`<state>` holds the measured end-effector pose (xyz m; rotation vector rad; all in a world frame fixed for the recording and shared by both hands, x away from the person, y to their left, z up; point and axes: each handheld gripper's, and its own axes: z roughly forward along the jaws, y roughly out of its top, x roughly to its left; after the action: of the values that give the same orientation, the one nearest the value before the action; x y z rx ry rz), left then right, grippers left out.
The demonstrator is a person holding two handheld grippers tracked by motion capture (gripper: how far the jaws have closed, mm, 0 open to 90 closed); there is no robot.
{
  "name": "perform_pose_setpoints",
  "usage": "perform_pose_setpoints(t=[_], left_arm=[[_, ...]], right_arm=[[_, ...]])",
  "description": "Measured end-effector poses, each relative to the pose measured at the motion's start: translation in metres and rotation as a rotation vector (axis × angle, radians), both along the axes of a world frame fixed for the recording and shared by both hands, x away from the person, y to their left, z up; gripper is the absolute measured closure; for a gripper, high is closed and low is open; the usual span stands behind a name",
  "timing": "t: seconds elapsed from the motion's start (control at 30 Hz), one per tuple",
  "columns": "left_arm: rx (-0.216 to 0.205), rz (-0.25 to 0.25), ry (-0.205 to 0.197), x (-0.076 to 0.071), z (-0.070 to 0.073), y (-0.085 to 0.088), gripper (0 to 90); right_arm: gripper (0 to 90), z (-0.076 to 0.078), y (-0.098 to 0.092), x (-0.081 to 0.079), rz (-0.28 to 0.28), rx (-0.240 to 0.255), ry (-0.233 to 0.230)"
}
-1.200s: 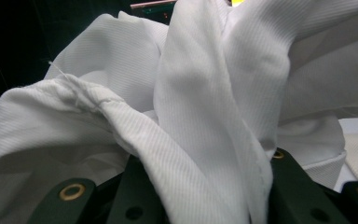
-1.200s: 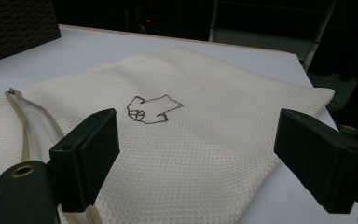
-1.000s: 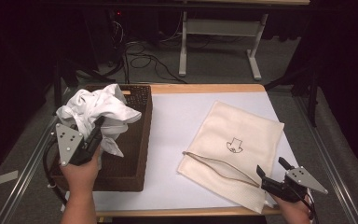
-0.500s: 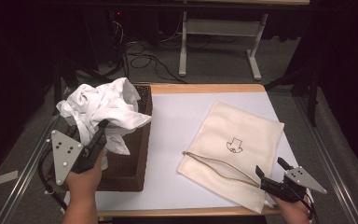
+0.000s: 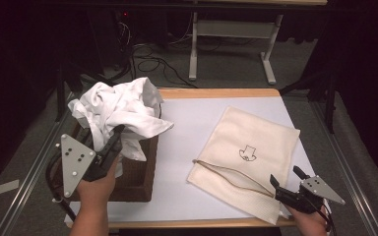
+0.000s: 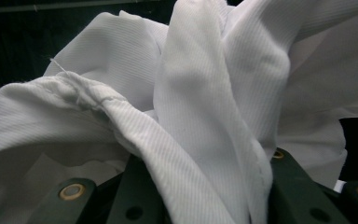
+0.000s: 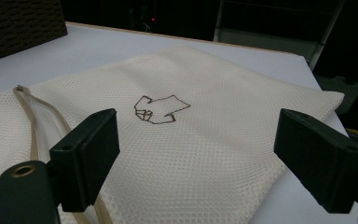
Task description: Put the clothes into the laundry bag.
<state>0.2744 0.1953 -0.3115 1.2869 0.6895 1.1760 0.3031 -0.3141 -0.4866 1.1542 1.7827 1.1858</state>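
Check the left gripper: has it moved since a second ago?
Yes. The left gripper, shut on the white garment, has risen and come toward the near edge of the wicker basket, lifting the garment higher above it.

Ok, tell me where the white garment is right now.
In the high view the white garment hangs bunched at the table's left, above the dark basket, clamped in the left gripper.

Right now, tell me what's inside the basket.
The white cloth bulges above the basket, gripped by the left gripper and partly lifted out. A strip of dark inner wall shows. The basket floor, and anything under the cloth, is covered.
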Motion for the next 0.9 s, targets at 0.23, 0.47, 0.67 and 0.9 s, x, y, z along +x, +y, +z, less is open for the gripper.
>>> perform_pose_setpoints(t=[0.23,0.47,0.67,0.9], left_arm=[[-0.026,-0.062,0.004,0.013,0.016,-0.030,72.2],[-0.013,-0.128,-0.005,0.020,0.030,-0.067,72.2],[-0.007,-0.193,-0.018,0.024,0.039,-0.101,72.2],[-0.002,-0.270,-0.006,0.027,0.037,-0.137,72.2]], right_arm=[[14.8,0.003,-0.002,-0.001,0.016,0.008,-0.014],[14.9,0.004,-0.006,-0.001,0.015,0.024,-0.020],[14.8,0.005,-0.006,-0.001,0.027,0.032,-0.022],[14.9,0.005,-0.006,-0.001,0.034,0.039,-0.021]])
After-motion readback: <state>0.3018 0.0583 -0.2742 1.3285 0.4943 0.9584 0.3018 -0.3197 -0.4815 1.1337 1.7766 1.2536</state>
